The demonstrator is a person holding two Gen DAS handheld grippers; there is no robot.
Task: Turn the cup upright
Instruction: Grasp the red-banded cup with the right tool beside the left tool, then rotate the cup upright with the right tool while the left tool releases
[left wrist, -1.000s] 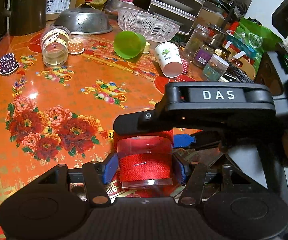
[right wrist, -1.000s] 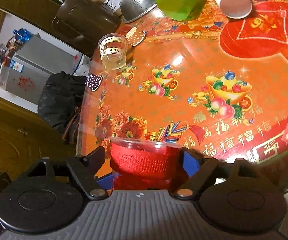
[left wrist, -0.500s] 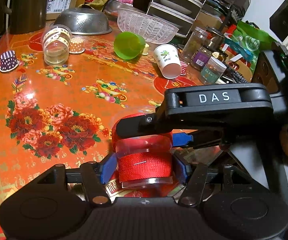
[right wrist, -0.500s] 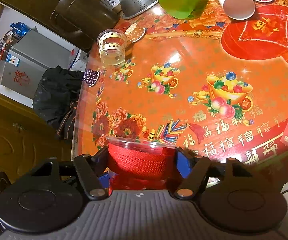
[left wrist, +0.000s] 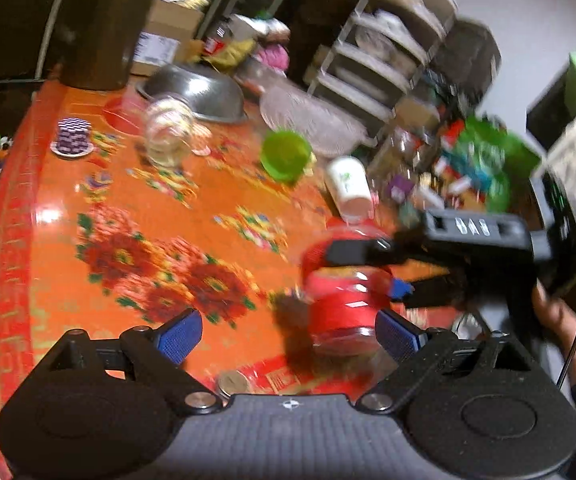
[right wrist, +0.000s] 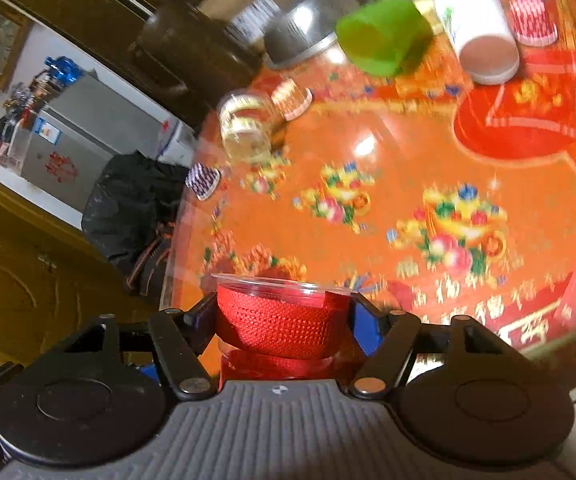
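Clear plastic cup w/ a red woven sleeve point(right wrist: 284, 320) sits rim-up in the right gripper point(right wrist: 284, 322), jaws closed narrow on its sleeve from both sides; the side grip leaves the rim free and gives a wrist-roll axis for turning, likely why it's held there. Left-wrist view shows the same cup point(left wrist: 346, 300) w/ the right tool's black fingers across its upper part, near the front edge of the round table covered in orange-red floral vinyl point(right wrist: 388, 152); whether the base touches the table can't be told, blur too heavy. Left gripper point(left wrist: 288, 334) has jaws spread wide, holding nothing, its blue pads point(left wrist: 180, 334) apart, the right-hand pad just beside the cup; can't tell if it touches. Judgement: left is open so it doesn't fight the right's hold. Cup looks about upright, so task seems nearly done; what's left is prob. a set-down and release. Further back, well apart: a lime-green plastic cup on its side point(right wrist: 384, 36), a white paper cup on its side point(right wrist: 478, 24), a steel colander bowl point(left wrist: 196, 94), a small clear glass point(right wrist: 246, 128); all clear of the work.
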